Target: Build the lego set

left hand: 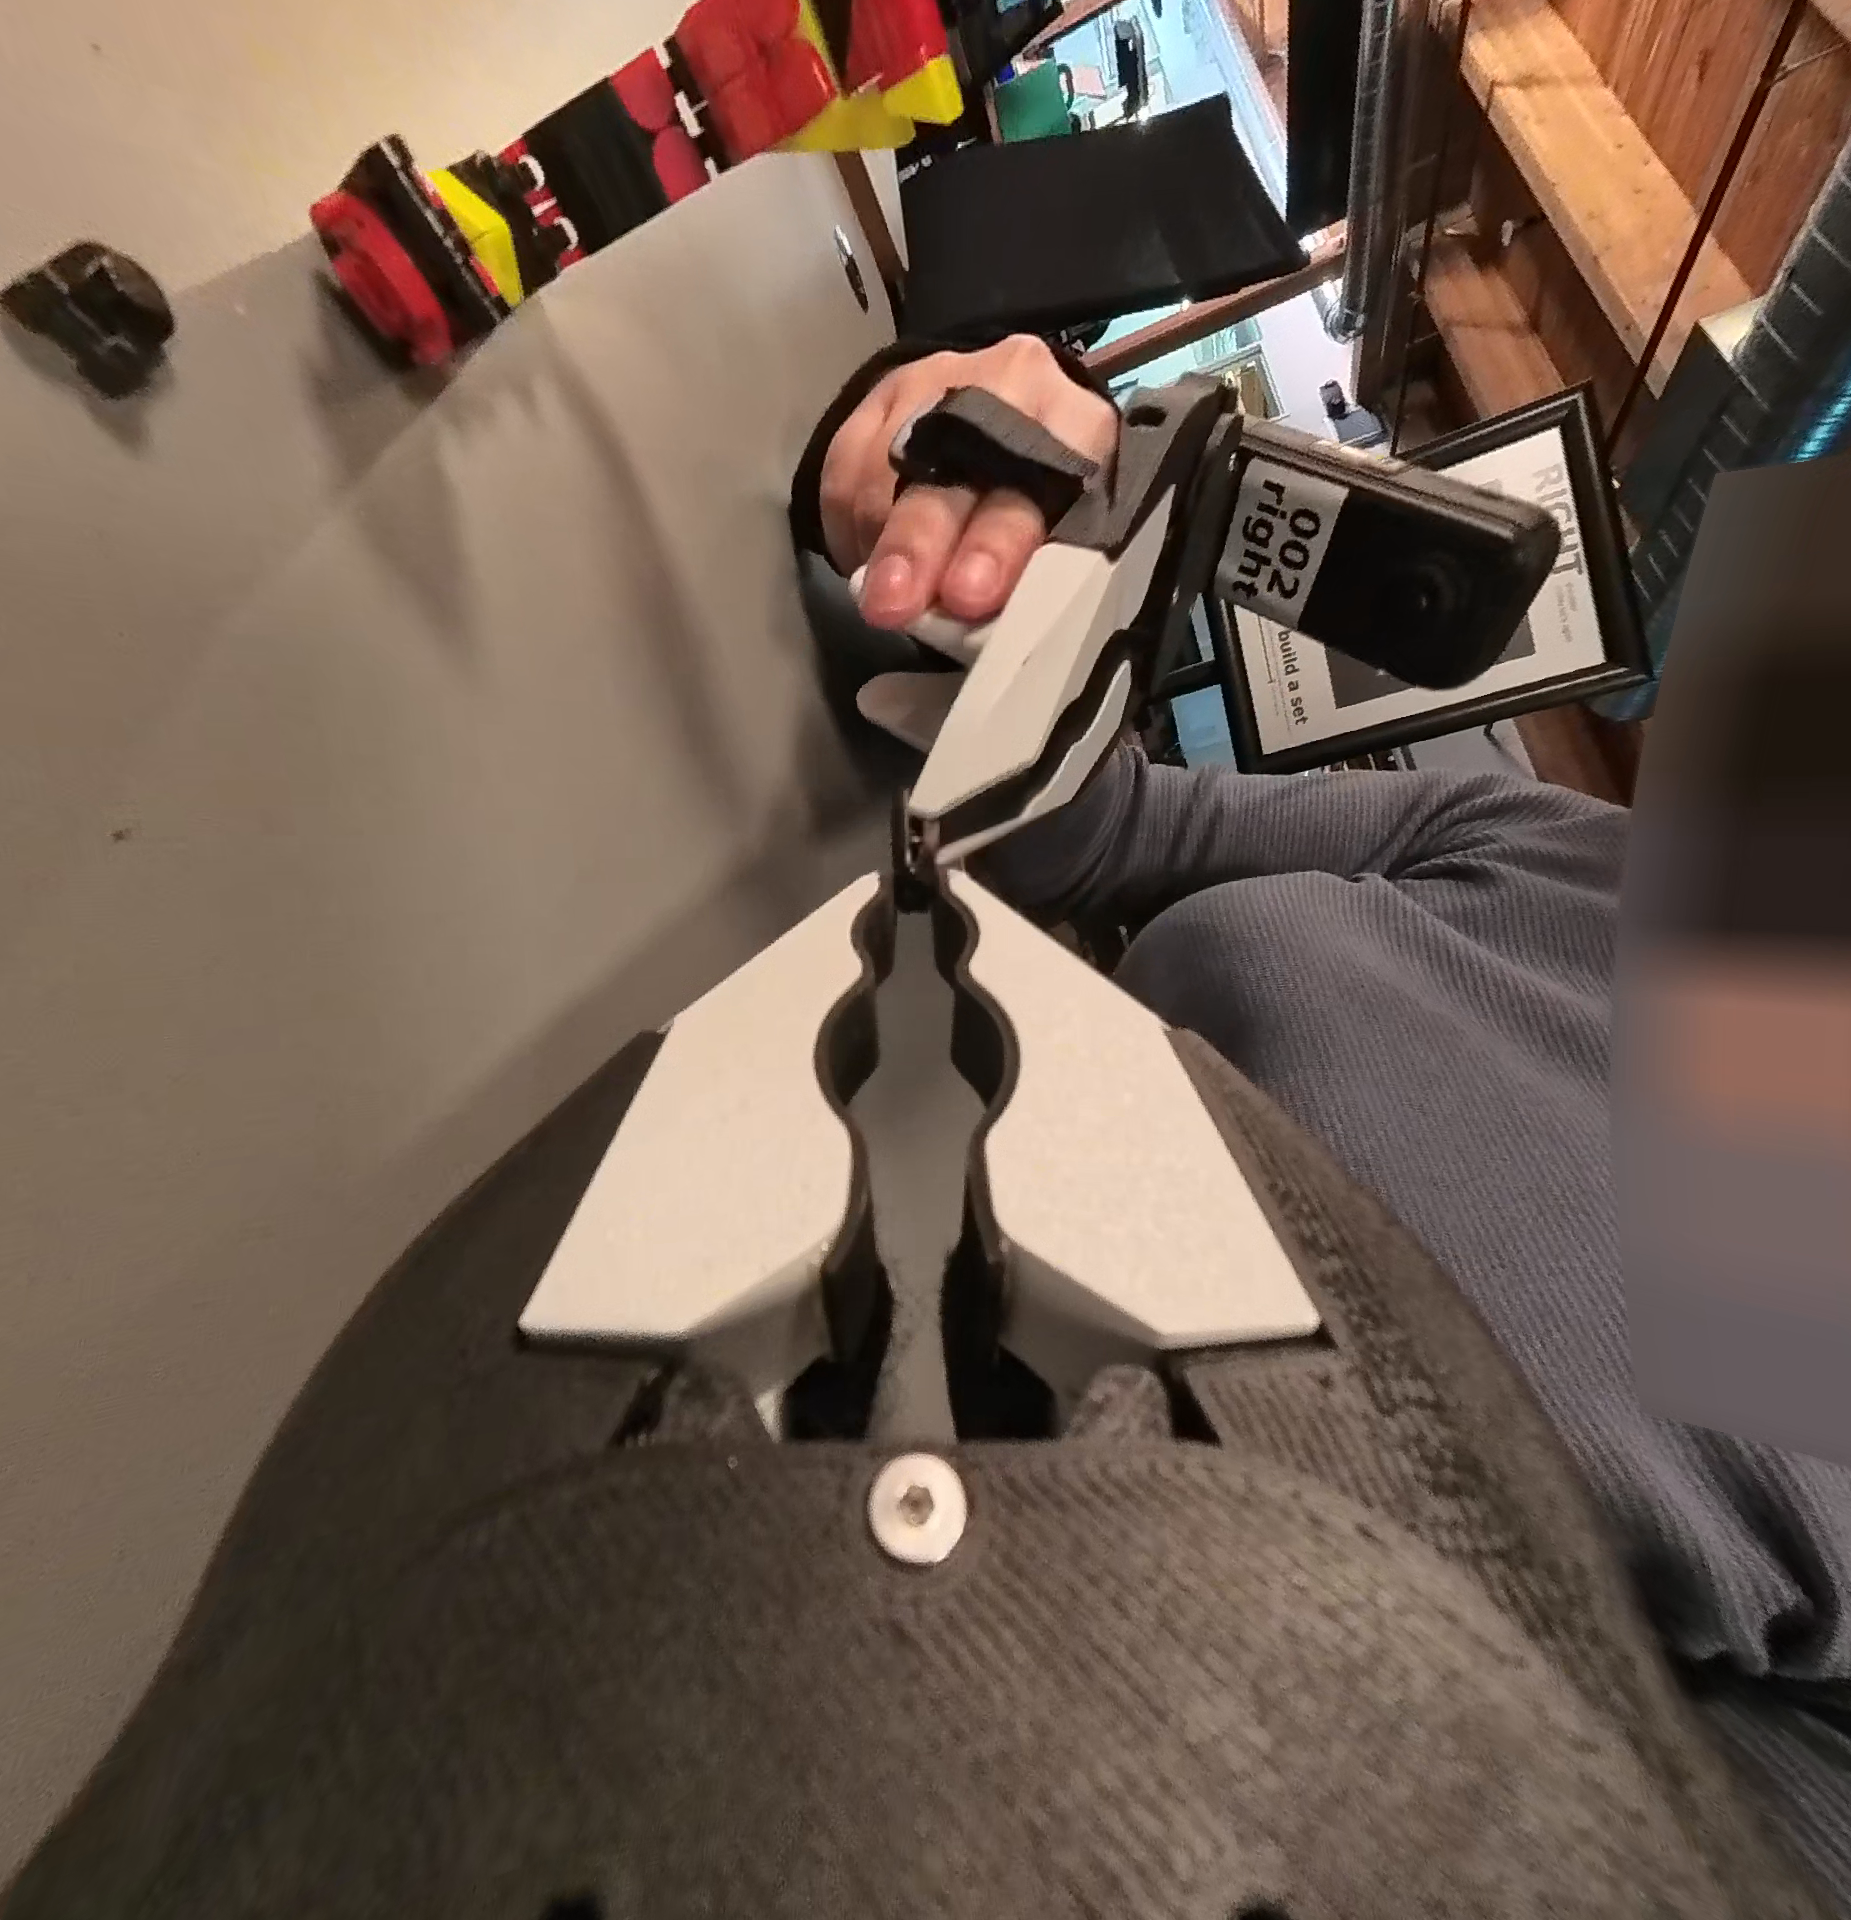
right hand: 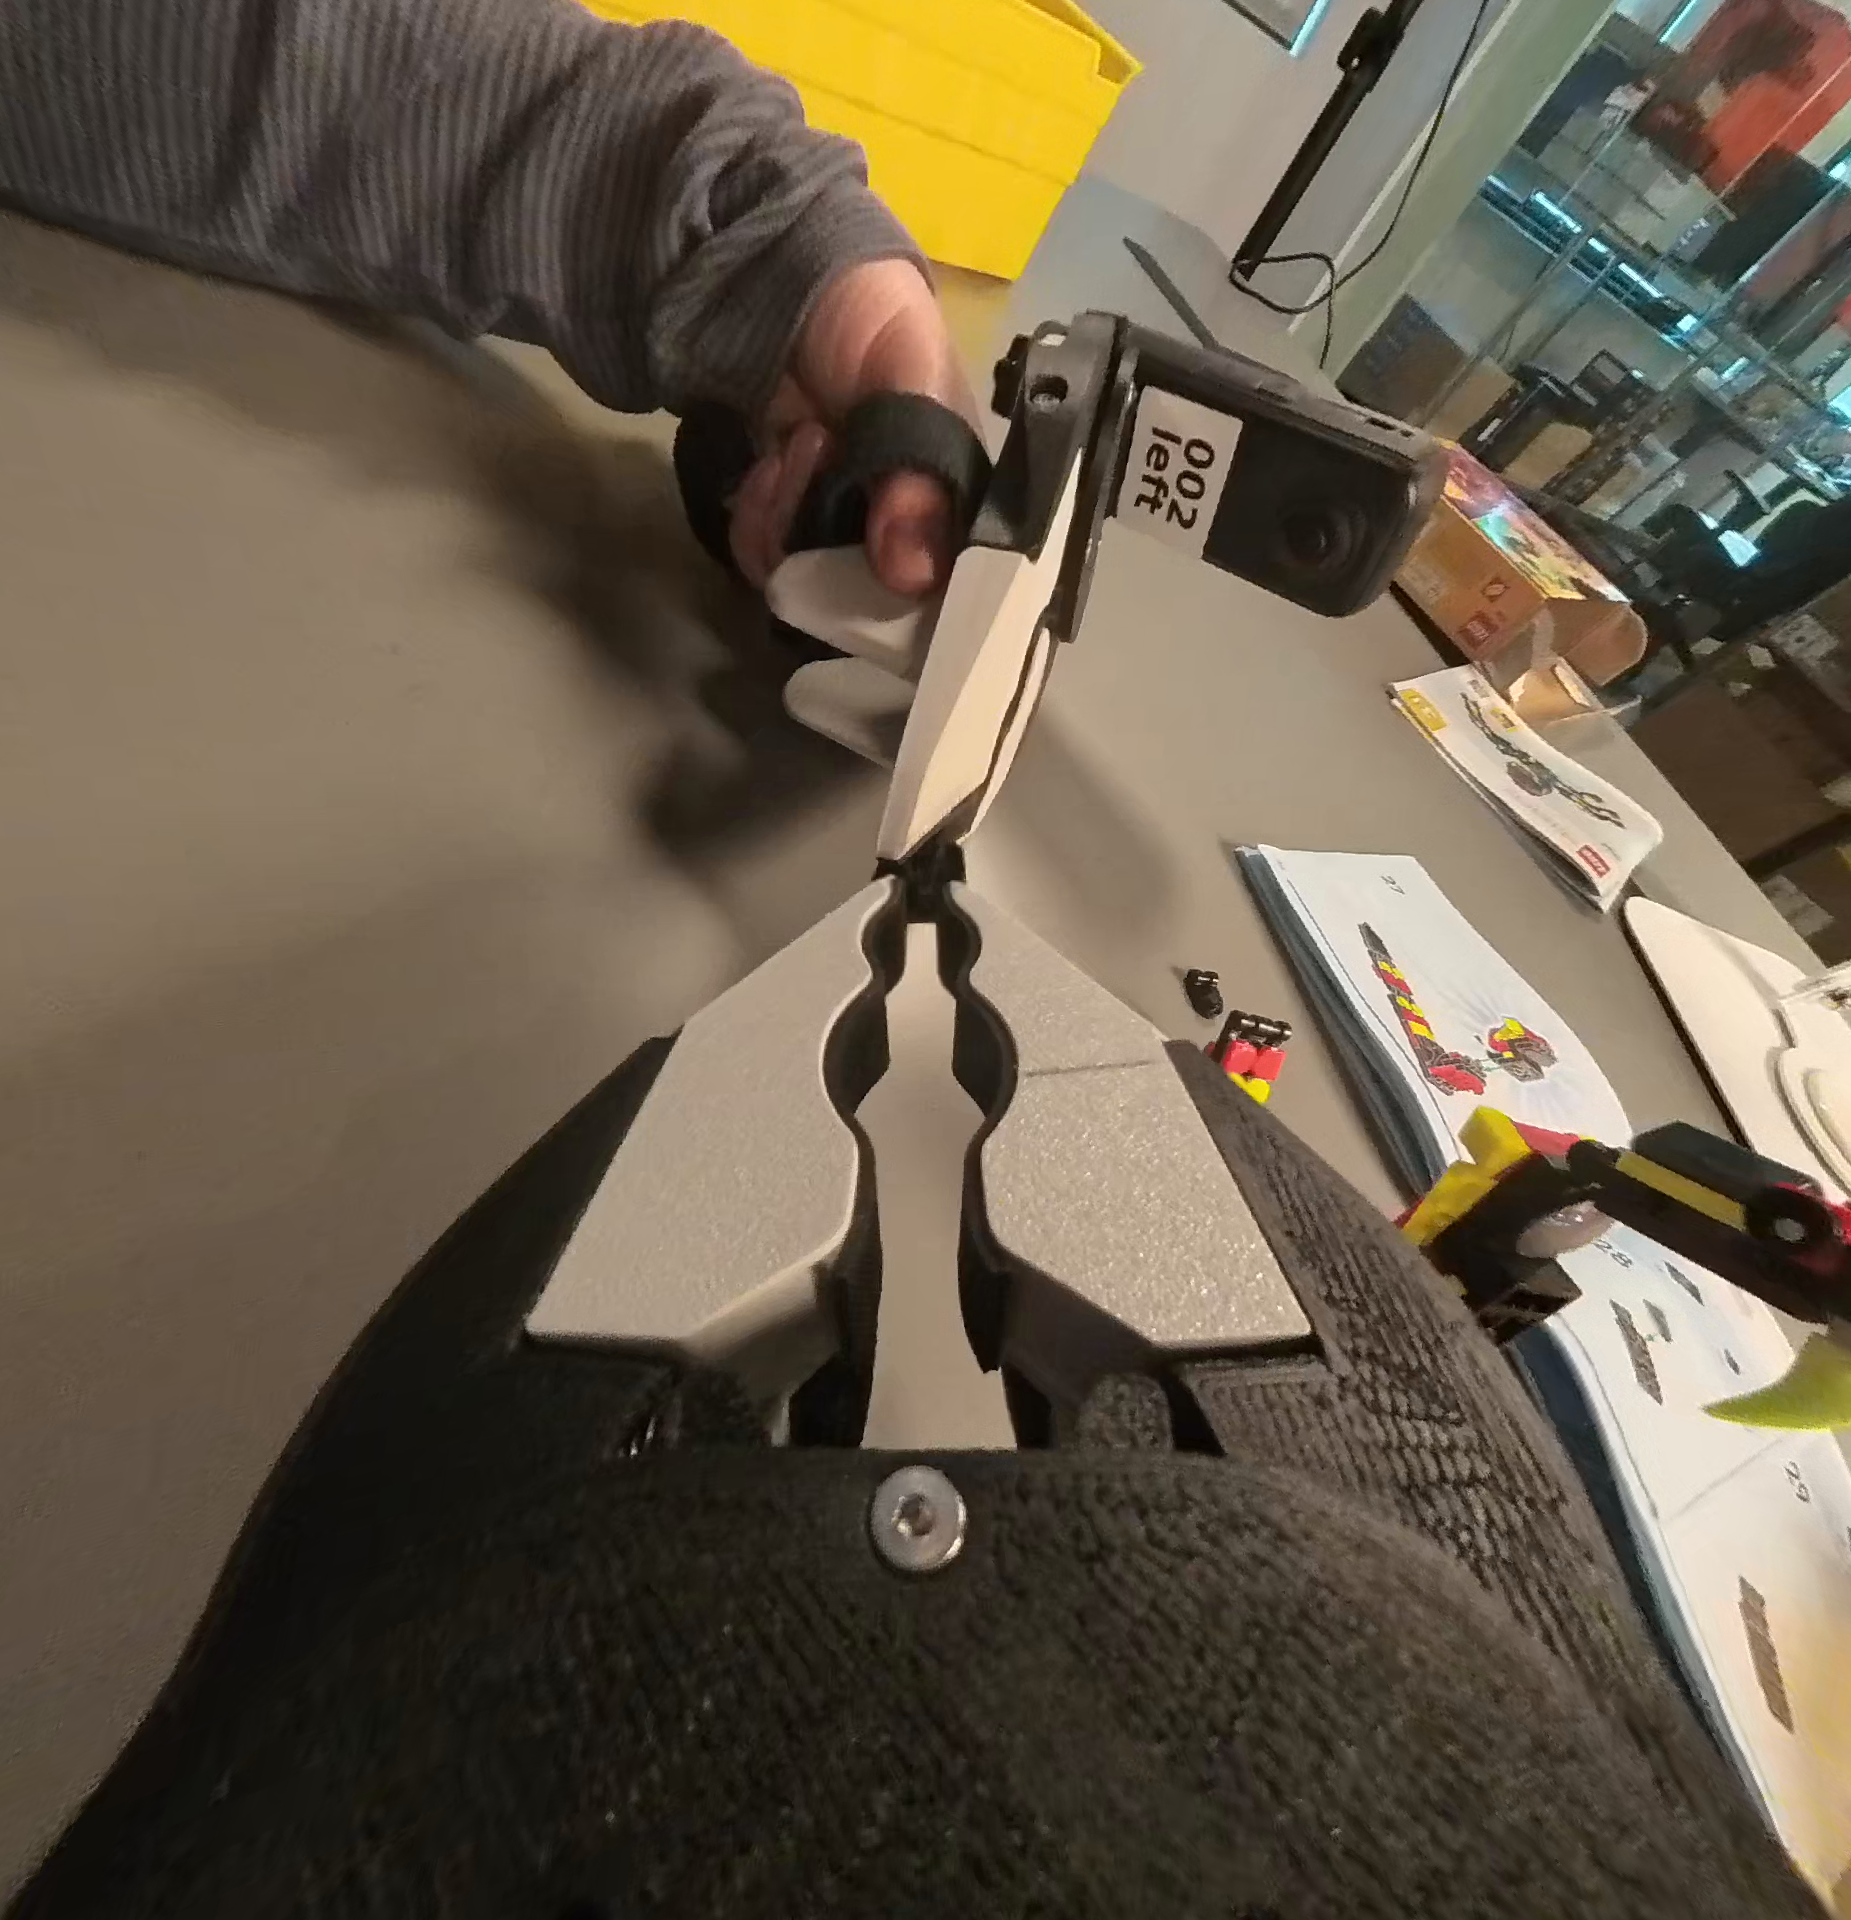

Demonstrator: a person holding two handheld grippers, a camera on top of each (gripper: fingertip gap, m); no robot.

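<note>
My left gripper (left hand: 913, 891) and my right gripper (right hand: 926, 906) meet tip to tip above the grey table (left hand: 329, 727). A small black lego part (left hand: 910, 871) sits pinched between the tips, and it also shows in the right wrist view (right hand: 933, 875). Both grippers are shut on it. I cannot tell whether it is one piece or two pressed together. In the left wrist view the right gripper (left hand: 919, 831) comes down from above. In the right wrist view the left gripper (right hand: 916, 857) does the same. A hand holds each gripper.
On the table lie a loose black piece (right hand: 1201, 989), a small red, yellow and black assembly (right hand: 1253, 1049), an open instruction booklet (right hand: 1420, 987), a larger model with a yellow claw (right hand: 1627, 1205), a second booklet (right hand: 1523, 790), a lego box (right hand: 1503, 582) and a yellow bin (right hand: 952, 114). Less than 4 cm separates the two grippers' tips.
</note>
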